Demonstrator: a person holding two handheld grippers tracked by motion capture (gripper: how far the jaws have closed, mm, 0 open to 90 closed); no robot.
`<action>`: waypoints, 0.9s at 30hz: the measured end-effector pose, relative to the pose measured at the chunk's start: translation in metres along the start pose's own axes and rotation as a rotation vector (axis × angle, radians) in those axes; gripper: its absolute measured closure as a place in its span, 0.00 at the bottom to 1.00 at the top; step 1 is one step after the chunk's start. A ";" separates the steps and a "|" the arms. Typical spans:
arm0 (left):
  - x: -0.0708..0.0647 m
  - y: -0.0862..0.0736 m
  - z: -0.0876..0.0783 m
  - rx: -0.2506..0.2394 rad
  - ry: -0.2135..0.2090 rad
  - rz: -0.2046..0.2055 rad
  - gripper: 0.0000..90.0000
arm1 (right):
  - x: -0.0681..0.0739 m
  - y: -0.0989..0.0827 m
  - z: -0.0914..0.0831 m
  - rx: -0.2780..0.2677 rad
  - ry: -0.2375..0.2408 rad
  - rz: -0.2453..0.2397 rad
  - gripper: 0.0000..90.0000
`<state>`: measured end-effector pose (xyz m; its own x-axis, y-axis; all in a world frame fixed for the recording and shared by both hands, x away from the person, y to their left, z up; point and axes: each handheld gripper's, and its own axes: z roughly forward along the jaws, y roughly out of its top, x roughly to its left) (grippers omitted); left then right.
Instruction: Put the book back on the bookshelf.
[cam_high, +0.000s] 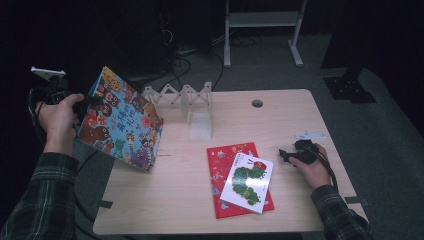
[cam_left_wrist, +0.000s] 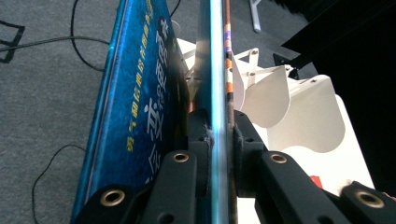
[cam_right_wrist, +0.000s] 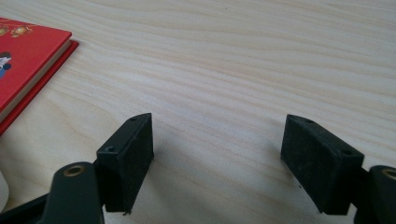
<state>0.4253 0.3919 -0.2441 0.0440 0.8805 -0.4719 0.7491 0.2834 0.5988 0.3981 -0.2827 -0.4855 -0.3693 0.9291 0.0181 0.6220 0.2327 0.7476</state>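
A colourful picture book (cam_high: 122, 122) hangs tilted over the table's left edge, its lower corner close to the wood. My left gripper (cam_high: 89, 103) is shut on its upper left edge. In the left gripper view the book's blue cover (cam_left_wrist: 140, 107) runs edge-on between the closed pads. A red book (cam_high: 220, 172) lies flat at the middle right of the table, with a white caterpillar book (cam_high: 247, 182) on top of it. My right gripper (cam_high: 285, 155) rests on the table just right of those books, open, with bare wood between its pads; the red book's corner (cam_right_wrist: 28, 65) lies beyond them.
A white folding book rack (cam_high: 187, 100) stands at the table's back middle; its curved dividers (cam_left_wrist: 275, 93) show past the held book. A cable hole (cam_high: 257, 103) sits at the back. Cables (cam_high: 180, 62) and a stand's legs (cam_high: 260, 35) lie on the grey floor beyond.
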 end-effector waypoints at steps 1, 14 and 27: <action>-0.001 0.000 0.002 0.003 0.005 0.002 0.89 | 0.000 0.000 0.000 0.000 0.000 0.000 0.27; -0.012 0.003 0.018 0.030 0.039 0.005 0.89 | 0.000 0.000 0.000 0.000 0.000 -0.001 0.27; -0.018 0.004 0.043 0.052 0.062 0.004 0.89 | 0.001 0.000 0.000 0.000 0.006 -0.009 0.27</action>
<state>0.4559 0.3607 -0.2614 0.0070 0.9039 -0.4277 0.7822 0.2615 0.5655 0.3979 -0.2811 -0.4855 -0.3792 0.9252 0.0155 0.6186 0.2410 0.7478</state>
